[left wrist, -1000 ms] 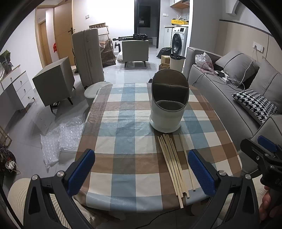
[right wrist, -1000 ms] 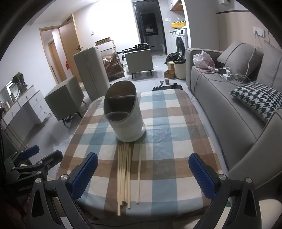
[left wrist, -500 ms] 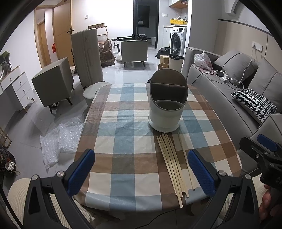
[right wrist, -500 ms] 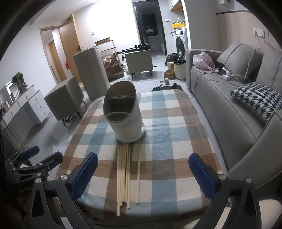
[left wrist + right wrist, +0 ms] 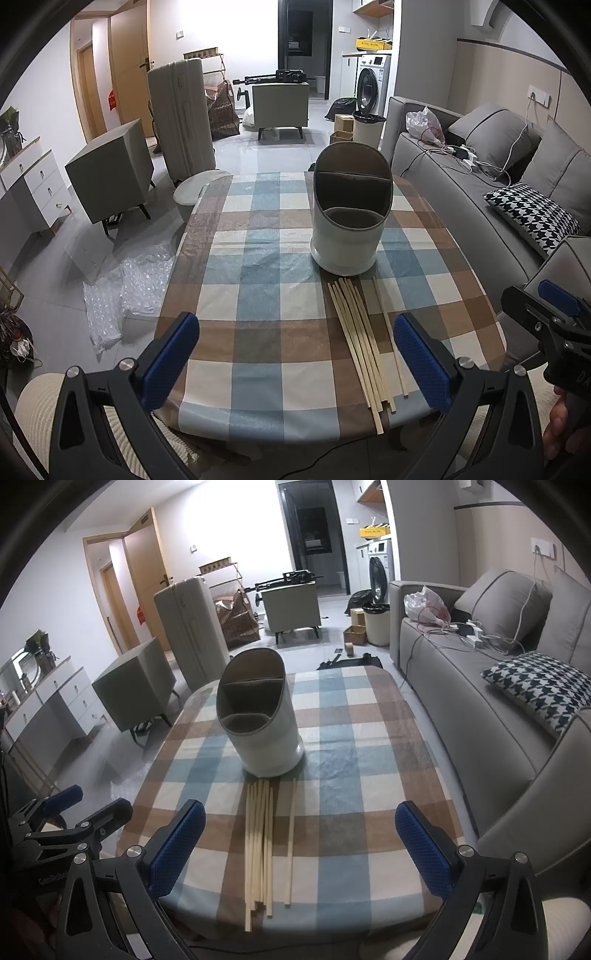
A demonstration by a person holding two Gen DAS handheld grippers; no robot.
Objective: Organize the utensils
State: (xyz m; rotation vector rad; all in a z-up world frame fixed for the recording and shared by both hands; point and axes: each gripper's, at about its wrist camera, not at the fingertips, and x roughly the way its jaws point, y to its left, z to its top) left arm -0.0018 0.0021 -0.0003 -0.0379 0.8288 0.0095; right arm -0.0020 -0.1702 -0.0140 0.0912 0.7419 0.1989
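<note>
A white utensil holder [image 5: 349, 218] stands upright on a table covered with a checked cloth [image 5: 266, 258]. Its inside is split into compartments, a tall one at the back and a lower one at the front, and all that can be seen of them is empty. A bundle of pale wooden chopsticks [image 5: 364, 343] lies flat on the cloth just in front of the holder, their far tips close to its base and their near ends reaching the table edge closest to the cameras. Most lie packed side by side; one stick [image 5: 291, 840] lies a little apart on the side toward the sofa [image 5: 476, 192].

The left gripper [image 5: 295, 360] hangs above the near edge of the table, its blue-padded fingers spread wide with nothing between them. The chopsticks lie below its right finger [image 5: 421, 360]. The right gripper [image 5: 299, 843] also hovers over the near edge, jaws wide and empty, with the chopsticks lying between its fingers but lower down on the cloth, not touched. Each gripper shows at the edge of the other's view. A hand [image 5: 561, 424] grips the handle of the right one.

Beside the table, away from the sofa, sheets of bubble wrap [image 5: 125, 288] lie on the floor.
</note>
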